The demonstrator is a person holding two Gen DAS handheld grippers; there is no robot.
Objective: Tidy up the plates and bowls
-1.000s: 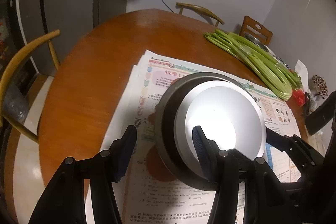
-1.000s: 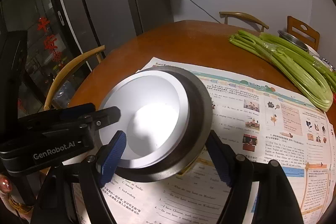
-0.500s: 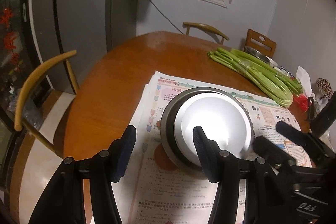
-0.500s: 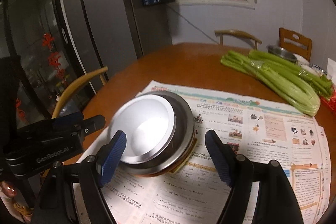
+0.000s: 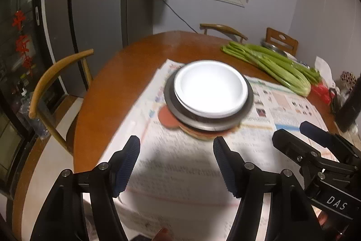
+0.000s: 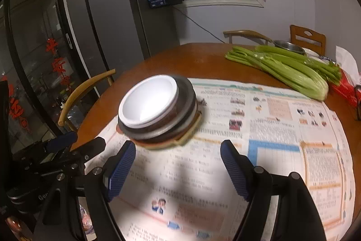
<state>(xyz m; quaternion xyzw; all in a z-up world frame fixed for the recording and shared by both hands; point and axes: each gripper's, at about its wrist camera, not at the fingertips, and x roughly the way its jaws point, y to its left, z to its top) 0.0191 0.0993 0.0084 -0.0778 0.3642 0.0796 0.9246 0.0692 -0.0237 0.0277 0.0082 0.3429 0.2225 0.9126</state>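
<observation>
White bowl (image 5: 211, 88), green celery (image 5: 268, 64)

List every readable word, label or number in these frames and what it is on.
"DAS": on the right gripper body, seen from the left wrist.
Partial "G" lettering on the left gripper body: cut off.
Newspaper print: blurred, unreadable.
Red characters on the glass door: unreadable.
Refrigerator sticker: too small.

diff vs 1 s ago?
Both grippers backed away from the stack: left gripper and right gripper now hang open and empty short of it. Nothing gripped or released. Stack, newspaper and celery unchanged.
</observation>
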